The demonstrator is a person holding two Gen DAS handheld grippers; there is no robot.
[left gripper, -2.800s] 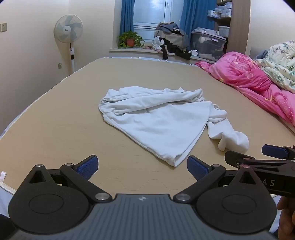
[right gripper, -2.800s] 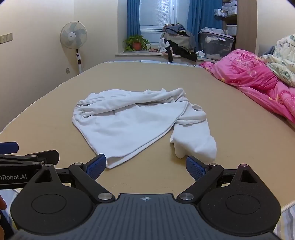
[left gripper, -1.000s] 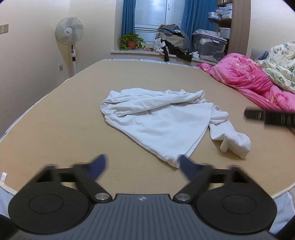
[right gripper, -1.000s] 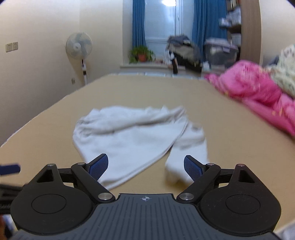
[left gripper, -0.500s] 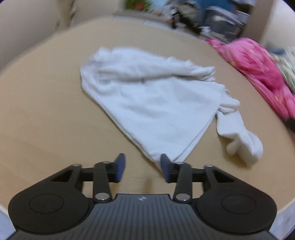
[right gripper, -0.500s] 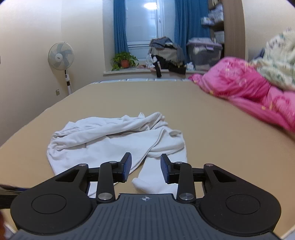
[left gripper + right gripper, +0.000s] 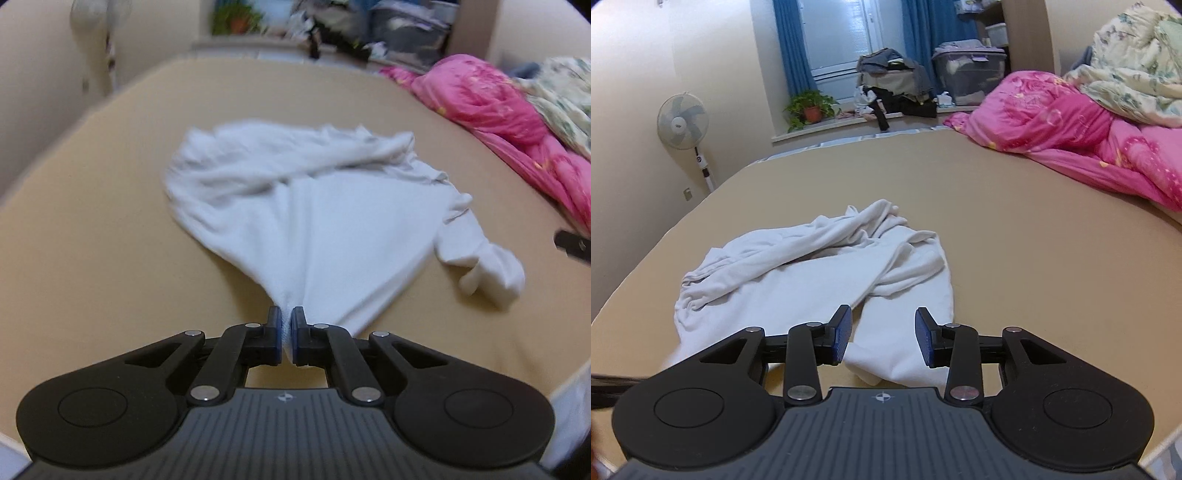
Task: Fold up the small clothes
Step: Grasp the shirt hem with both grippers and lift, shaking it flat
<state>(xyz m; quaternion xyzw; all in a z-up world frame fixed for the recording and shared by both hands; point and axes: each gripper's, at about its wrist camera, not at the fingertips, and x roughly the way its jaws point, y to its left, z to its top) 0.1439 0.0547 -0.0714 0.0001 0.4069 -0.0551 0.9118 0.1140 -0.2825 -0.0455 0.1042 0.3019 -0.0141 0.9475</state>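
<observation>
- left hand-held gripper (image 7: pixel 285 334) pinches the white garment's (image 7: pixel 332 229) near corner; a thin bite may slip when pulled.
- right hand-held gripper (image 7: pixel 883 338), part open, seems to straddle the sleeve (image 7: pixel 905 332) ungripped; closing could bunch it.

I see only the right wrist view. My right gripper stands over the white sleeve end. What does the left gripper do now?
Observer: The left gripper is shut on the near corner of the white garment; cloth shows between its pads.
Operator: Is the cloth pulled tight there?
Observer: Yes, in the left wrist view it draws into a narrow point at the pads, with a fold running back from them.
Operator: And my right gripper, does it press the sleeve?
Observer: Your own view already shows that: the right gripper is open, with the sleeve end between the pads, untouched. The left view shows only a dark edge at its right border.
</observation>
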